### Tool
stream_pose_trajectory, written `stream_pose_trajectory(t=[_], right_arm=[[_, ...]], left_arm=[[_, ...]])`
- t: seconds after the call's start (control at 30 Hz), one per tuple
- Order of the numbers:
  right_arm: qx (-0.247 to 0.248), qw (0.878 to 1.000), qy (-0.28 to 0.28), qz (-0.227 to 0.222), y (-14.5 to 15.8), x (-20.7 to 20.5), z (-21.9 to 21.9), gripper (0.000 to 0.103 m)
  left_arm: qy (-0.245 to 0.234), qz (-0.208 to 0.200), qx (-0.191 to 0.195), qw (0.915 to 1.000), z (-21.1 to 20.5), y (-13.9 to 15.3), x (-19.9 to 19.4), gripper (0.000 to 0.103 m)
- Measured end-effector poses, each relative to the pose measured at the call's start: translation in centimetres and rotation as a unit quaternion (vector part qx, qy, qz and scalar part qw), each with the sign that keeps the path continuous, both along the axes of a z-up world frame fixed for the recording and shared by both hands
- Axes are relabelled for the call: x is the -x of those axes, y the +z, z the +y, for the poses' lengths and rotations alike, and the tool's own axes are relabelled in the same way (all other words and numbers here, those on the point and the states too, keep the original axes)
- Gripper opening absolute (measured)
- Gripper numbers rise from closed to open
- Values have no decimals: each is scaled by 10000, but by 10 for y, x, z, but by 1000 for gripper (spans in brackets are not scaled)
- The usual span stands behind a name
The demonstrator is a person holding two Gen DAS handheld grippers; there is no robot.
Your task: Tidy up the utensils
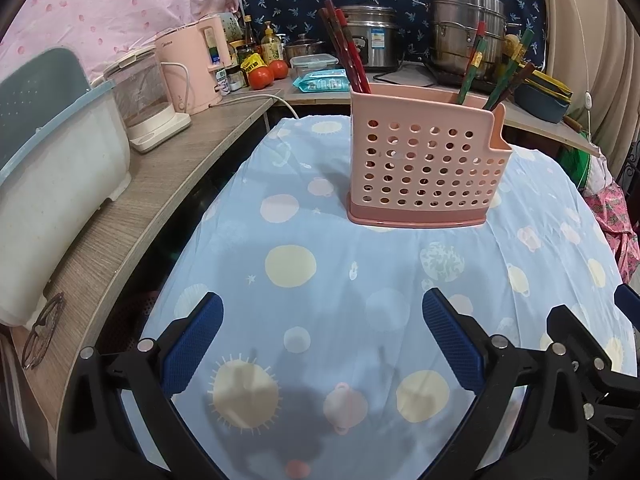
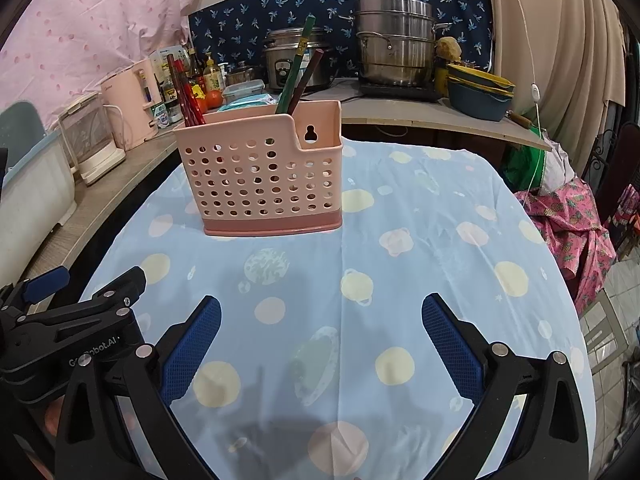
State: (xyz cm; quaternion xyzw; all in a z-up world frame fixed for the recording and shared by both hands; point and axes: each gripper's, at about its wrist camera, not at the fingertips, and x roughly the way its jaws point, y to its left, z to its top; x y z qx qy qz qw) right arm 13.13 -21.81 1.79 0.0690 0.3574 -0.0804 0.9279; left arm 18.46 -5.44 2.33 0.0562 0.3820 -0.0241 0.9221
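I count one pink perforated utensil holder [image 1: 428, 168] on the cloth. In its left end I make out about four dark red chopsticks [image 1: 344, 52], though they overlap and the count is unsure. In its right end stand two green chopsticks [image 1: 472, 68] and one brown chopstick [image 1: 516, 80]. Behind the holder I see two red tomatoes [image 1: 269, 74], one rice cooker [image 1: 370, 36], one stacked steel steamer pot [image 1: 466, 24] and one clear lidded container [image 1: 314, 62]. Left of the holder are one pink kettle [image 1: 198, 64], one glass kettle [image 1: 144, 92] and one pair of glasses [image 1: 42, 330].
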Motion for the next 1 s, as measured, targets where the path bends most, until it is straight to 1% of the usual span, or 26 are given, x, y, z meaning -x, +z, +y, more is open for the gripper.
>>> stream_pose_trajectory(t=[0.73,1.0], right_arm=[[-7,10000,-7,3,0,0,-1,97],[5,10000,-18,6,-1,0,-2,97]], left_arm=[[-38,-27,-23,10000,-2,-2,2,95],[-61,36,51,10000,-1,-3,-1,95]])
